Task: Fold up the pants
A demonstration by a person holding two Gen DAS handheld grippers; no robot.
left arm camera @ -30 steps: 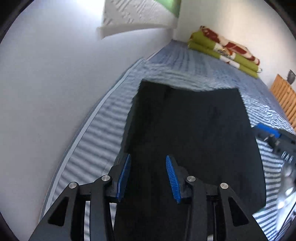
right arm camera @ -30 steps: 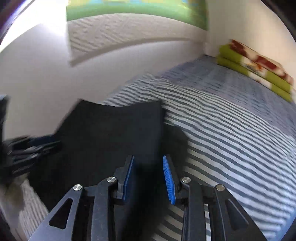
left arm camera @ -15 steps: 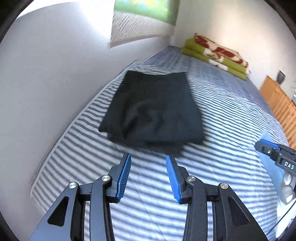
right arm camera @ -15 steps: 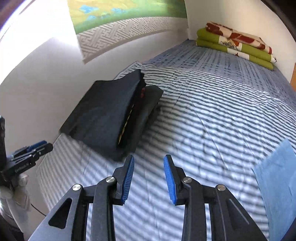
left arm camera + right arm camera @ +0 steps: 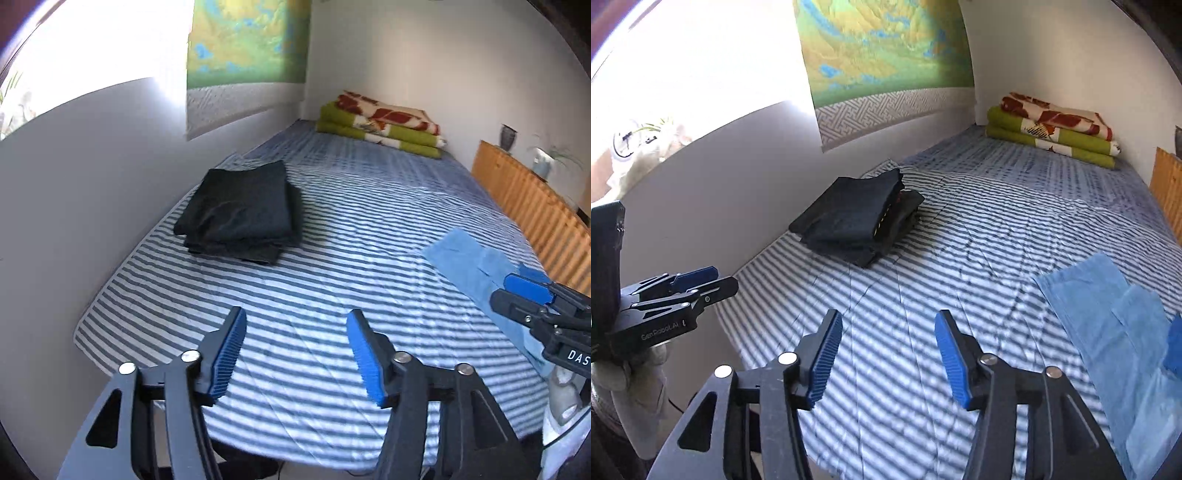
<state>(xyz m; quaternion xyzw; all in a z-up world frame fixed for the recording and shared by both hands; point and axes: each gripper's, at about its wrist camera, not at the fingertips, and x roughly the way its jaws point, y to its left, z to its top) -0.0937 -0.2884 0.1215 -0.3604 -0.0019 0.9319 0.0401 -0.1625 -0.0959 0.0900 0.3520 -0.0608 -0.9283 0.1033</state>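
Two grippers nearest the cameras, both empty. Left gripper (image 5: 295, 354) low over the near edge of the bed (image 5: 332, 295), blue pads well apart, nothing between them, jaws having just been opening. Right gripper (image 5: 888, 356) likewise over the near edge, blue pads apart on bare striped cover, jaws having just been opening too, no cloth between them. Beside each, at the picture's margin, the other gripper in side view, gripped by a light-gloved hand (image 5: 631, 384). Toward the near right corner of the bed, flat on the cover, a light blue cloth (image 5: 1108, 325), spread out and touched by neither gripper. Farther back, along the bed's left edge against the pale wall, black pants (image 5: 240, 214) folded into a compact rectangular stack of several layers, edges roughly square, a little yellow and red showing between layers on the side seen from the right wrist; well apart from both grippers. At the far edge of the bed, in the right corner, a folded green, white and red blanket (image 5: 384, 129). Above the left edge, a green and blue wall hanging (image 5: 882, 48). Beyond the right edge, a wooden slatted panel (image 5: 532, 206). Judged from the stack and the empty open jaws: folding done, pants set aside, nothing plainly left for this garment.
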